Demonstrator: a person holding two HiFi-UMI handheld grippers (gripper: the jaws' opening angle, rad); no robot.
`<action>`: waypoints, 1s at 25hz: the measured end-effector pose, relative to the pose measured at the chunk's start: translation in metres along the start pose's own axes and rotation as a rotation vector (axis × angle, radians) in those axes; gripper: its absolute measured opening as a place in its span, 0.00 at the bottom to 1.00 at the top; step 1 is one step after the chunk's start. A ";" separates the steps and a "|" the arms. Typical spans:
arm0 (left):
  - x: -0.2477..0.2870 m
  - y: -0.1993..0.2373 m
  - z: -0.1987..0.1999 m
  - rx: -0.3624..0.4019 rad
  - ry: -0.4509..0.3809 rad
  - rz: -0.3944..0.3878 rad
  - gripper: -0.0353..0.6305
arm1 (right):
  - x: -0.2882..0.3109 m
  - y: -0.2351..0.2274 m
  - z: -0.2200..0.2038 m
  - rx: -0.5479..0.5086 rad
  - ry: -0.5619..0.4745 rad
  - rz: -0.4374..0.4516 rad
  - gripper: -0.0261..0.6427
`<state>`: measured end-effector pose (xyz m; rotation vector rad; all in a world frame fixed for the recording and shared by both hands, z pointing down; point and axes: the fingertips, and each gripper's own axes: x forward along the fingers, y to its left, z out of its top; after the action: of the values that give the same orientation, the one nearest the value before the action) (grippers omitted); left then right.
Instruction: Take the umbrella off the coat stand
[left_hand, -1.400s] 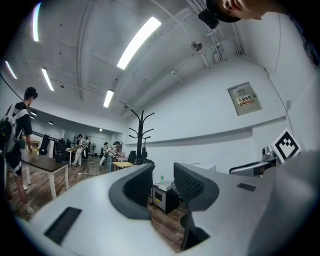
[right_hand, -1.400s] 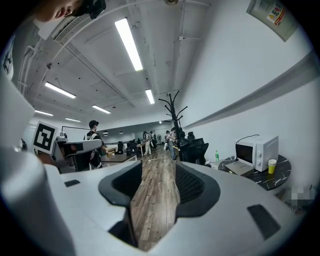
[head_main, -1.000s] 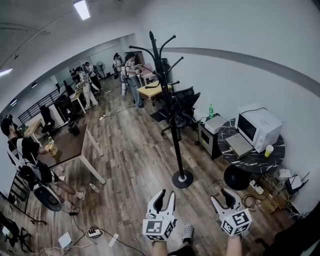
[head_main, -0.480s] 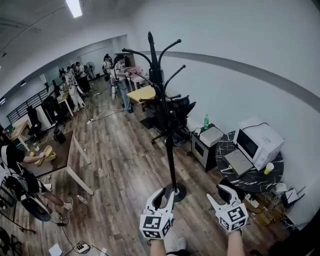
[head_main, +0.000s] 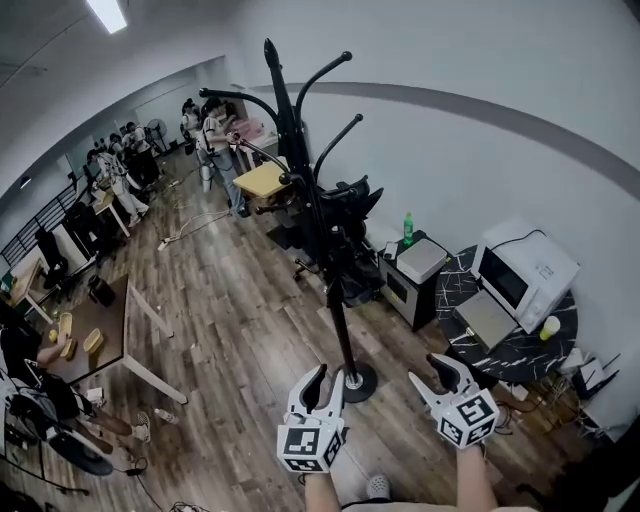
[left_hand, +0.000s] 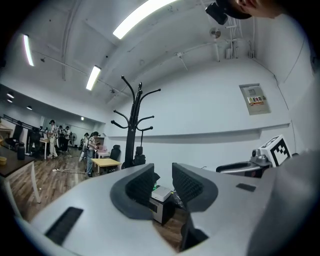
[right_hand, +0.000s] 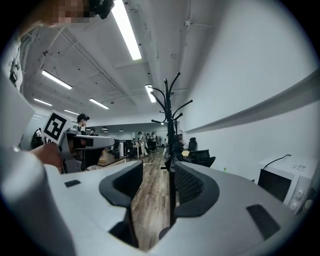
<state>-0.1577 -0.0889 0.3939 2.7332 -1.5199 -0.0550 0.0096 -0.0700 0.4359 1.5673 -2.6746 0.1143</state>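
Observation:
A tall black coat stand (head_main: 318, 225) rises from a round base (head_main: 357, 382) on the wooden floor, just ahead of me. A dark folded bundle, apparently the umbrella (head_main: 350, 272), hangs against its pole about halfway up. My left gripper (head_main: 330, 372) is held level just left of the base; its jaws have just been closing a little and stand open with nothing between them. My right gripper (head_main: 428, 372) is open and empty to the right of the base. The stand (left_hand: 131, 130) shows beyond the left gripper (left_hand: 163, 182), and the stand (right_hand: 170, 115) shows ahead of the right gripper (right_hand: 156, 182).
A round black table (head_main: 500, 345) with a microwave (head_main: 525, 270) stands at the right by the wall. A small cabinet with a white box (head_main: 420, 260) and a green bottle (head_main: 407, 228) sit behind the stand, near an office chair (head_main: 352, 200). A wooden table (head_main: 100, 330) is at the left, people (head_main: 215, 130) further back.
I have moved forward: the coat stand is nearer and taller in the head view, and both grippers now lie on either side of its base. The left jaws have narrowed slightly.

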 end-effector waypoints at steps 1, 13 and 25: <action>0.006 0.002 -0.004 -0.005 0.008 -0.012 0.23 | 0.004 -0.004 -0.001 0.013 0.000 -0.008 0.35; 0.073 0.021 -0.047 -0.079 0.064 -0.088 0.22 | 0.030 -0.055 -0.026 0.088 0.055 -0.097 0.35; 0.122 0.067 -0.044 -0.097 0.006 -0.002 0.21 | 0.117 -0.079 -0.014 0.072 0.030 0.035 0.34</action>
<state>-0.1483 -0.2279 0.4371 2.6573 -1.4717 -0.1171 0.0212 -0.2092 0.4619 1.5253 -2.7043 0.2354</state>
